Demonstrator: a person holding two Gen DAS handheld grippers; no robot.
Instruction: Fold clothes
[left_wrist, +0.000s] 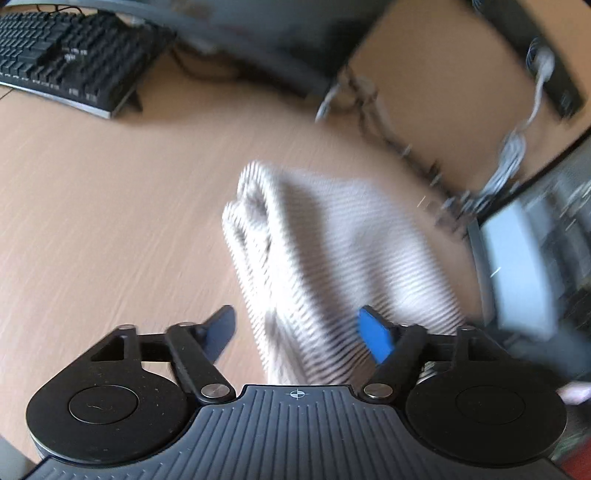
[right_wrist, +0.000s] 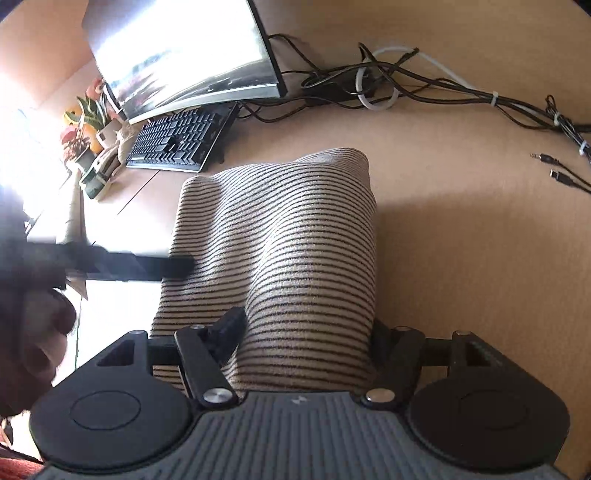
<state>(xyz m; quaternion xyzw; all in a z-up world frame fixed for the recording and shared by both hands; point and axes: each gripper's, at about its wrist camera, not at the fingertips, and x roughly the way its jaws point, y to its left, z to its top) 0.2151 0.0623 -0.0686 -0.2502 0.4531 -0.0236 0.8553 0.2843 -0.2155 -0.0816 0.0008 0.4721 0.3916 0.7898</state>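
Striped garment (right_wrist: 280, 236) folded on the tabletop (right_wrist: 461, 240).
Its long axis is run away from the right claw (right_wrist: 303, 339), clamped around its near end; the left claw (left_wrist: 299, 332) is spread, gripping nothing.

Wooden desk (right_wrist: 461, 240): striped garment (right_wrist: 288, 236), keyboard (right_wrist: 177, 142), cables (right_wrist: 424, 81).

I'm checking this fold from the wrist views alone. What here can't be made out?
- Left wrist view: motion blur smears the striped garment; its layers and edges are unreadable.
- Right wrist view: the garment's near end is hidden under the right gripper, and so is the right-hand finger, so the grip cannot be judged.
- Right wrist view: glare washes out the monitor and the left side.
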